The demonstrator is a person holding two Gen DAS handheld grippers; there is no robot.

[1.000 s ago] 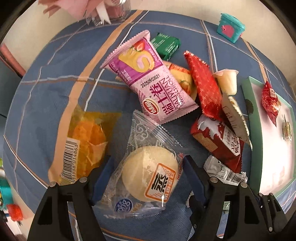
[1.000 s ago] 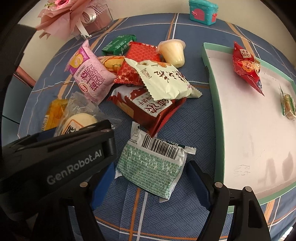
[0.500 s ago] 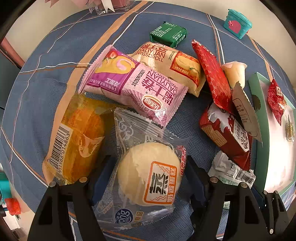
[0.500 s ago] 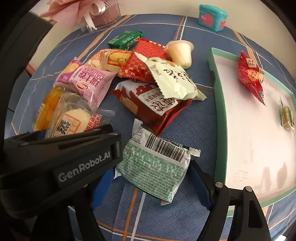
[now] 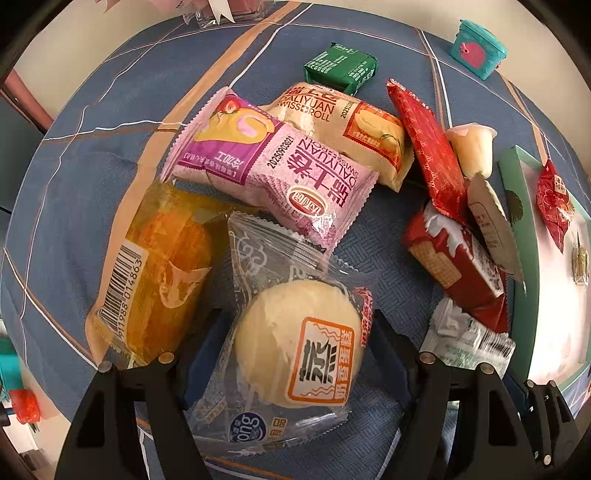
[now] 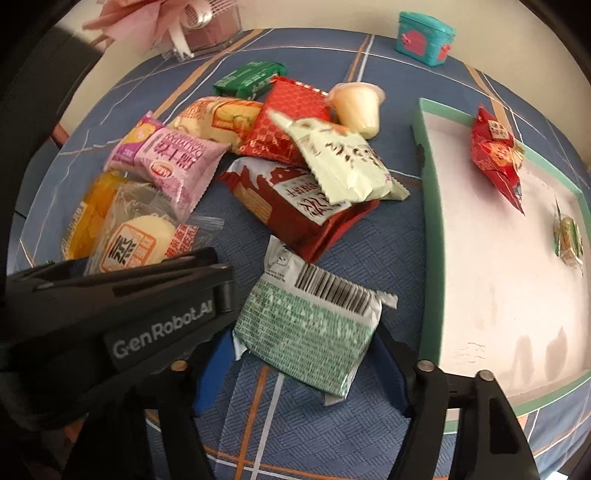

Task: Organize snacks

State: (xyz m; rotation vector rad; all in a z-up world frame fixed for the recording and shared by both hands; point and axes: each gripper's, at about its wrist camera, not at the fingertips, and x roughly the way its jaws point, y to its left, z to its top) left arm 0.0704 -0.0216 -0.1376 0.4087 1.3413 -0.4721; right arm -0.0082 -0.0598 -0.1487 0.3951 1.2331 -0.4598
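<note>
pink roll (image 5: pixel 273 173) shifted, tray rim (image 6: pixel 430 221) near

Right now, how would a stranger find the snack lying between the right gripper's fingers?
Start at the green-rimmed tray on the blue cloth. Just left of its near corner, apart from the snack pile, lies the green-and-white packet. Only this one shows a big barcode on a silver strip along its top edge.

Round table in blue plaid cloth (image 6: pixel 373 229) against cream wall (image 6: pixel 314 18).
</note>
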